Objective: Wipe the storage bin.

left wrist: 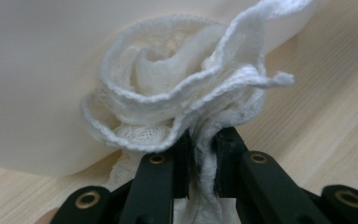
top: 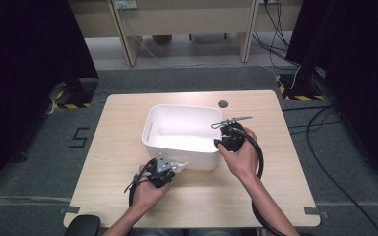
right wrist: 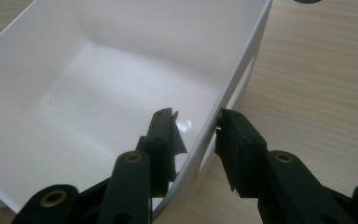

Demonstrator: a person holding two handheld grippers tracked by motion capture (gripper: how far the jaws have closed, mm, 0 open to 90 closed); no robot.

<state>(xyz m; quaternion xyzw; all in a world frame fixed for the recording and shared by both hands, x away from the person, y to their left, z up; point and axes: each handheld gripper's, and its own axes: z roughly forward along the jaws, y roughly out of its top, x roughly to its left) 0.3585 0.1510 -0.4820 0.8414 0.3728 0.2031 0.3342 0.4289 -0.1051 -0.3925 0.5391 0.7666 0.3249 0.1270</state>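
Note:
A white plastic bin [top: 153, 123] stands in the middle of the wooden table [top: 128, 113]. My left gripper [top: 173, 168] is at the bin's near side, low over the table, shut on a crumpled white gauze cloth [top: 181, 166]. In the left gripper view the cloth [left wrist: 168, 93] bunches out from between the gripper's [left wrist: 200, 144] pads, right against the bin's outer wall [left wrist: 37, 70]. My right gripper [top: 220, 142] straddles the bin's right wall near its front corner. One jaw is inside and one outside, closed on the wall [right wrist: 242, 60] in the right gripper [right wrist: 198, 121] view. The bin looks empty.
A dark round cable hole [top: 223, 104] sits in the table behind the bin. Bare tabletop lies left, right and in front of the bin. Beyond the table are grey floor, cables [top: 320, 162] and wooden furniture legs [top: 128, 44].

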